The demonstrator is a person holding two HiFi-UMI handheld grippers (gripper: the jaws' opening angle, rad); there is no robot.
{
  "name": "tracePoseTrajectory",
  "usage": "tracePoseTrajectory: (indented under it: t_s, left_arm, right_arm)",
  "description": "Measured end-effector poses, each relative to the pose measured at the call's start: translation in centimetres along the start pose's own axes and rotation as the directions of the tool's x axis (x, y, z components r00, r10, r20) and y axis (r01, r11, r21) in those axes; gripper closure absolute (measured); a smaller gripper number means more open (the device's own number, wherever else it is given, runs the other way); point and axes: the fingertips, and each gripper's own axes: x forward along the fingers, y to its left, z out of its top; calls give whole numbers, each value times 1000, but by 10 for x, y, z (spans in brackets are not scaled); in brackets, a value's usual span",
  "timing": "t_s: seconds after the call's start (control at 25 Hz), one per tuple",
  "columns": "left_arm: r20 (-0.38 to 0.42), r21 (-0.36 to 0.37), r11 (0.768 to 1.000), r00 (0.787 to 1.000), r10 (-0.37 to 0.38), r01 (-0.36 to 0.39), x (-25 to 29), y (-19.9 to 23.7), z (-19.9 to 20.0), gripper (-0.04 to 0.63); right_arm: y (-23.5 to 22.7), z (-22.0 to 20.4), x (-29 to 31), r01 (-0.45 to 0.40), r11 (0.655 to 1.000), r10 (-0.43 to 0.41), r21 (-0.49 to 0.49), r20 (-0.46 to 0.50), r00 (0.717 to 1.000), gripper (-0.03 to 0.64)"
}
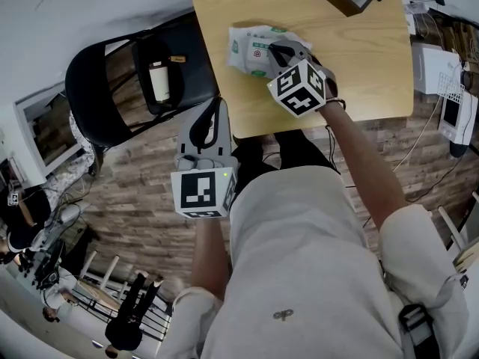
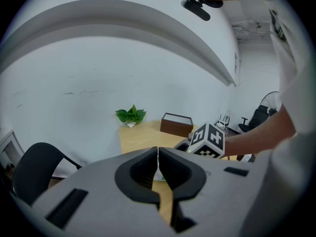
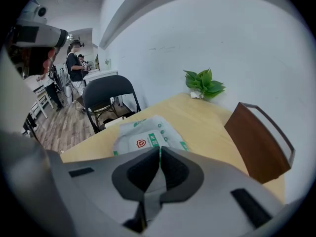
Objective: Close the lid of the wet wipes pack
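Observation:
A white and green wet wipes pack [image 1: 253, 47] lies flat near the left front of the wooden table [image 1: 367, 66]. My right gripper [image 1: 279, 54] reaches over the pack's right end with its jaws shut. In the right gripper view the tips of the right gripper [image 3: 160, 150] meet just above the pack [image 3: 148, 134], with nothing visible between them. The lid's state is hidden by the jaws. My left gripper [image 1: 215, 106] hangs off the table's front left corner over the floor. In its own view the left gripper [image 2: 158, 150] is shut and empty.
A black folding chair [image 1: 112, 88] stands left of the table. A brown box [image 3: 256, 142] sits at the table's back, with a small green plant [image 3: 203, 84] at the far corner. Cables and devices [image 1: 449, 103] crowd the floor to the right.

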Motion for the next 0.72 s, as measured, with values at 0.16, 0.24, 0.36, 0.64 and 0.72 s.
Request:
tracePoseTrajectory:
  t_s: [0.16,0.24,0.36,0.64,0.72]
  left_arm:
    - [7,5,1000,1000,-8,8,-13,3,-5,586]
    - [10,8,1000,1000,-18,18,-23,3,-7,586]
    - [27,24,999,999,-36,36,-38,5,-8,586]
    - [84,77,992,991,-105,98,-79,7,-11,586]
    - [97,92,989,987,-125,116,-94,7,-13,586]
  right_arm:
    - [3,4,-15,54,998,-54,-17,22,998,621]
    - [8,6,-27,82,996,-81,-22,34,996,621]
    - [19,11,-46,115,993,-114,-25,55,992,620]
    - [55,25,-102,201,979,-202,23,126,971,620]
    - [69,32,-122,222,974,-227,48,162,960,620]
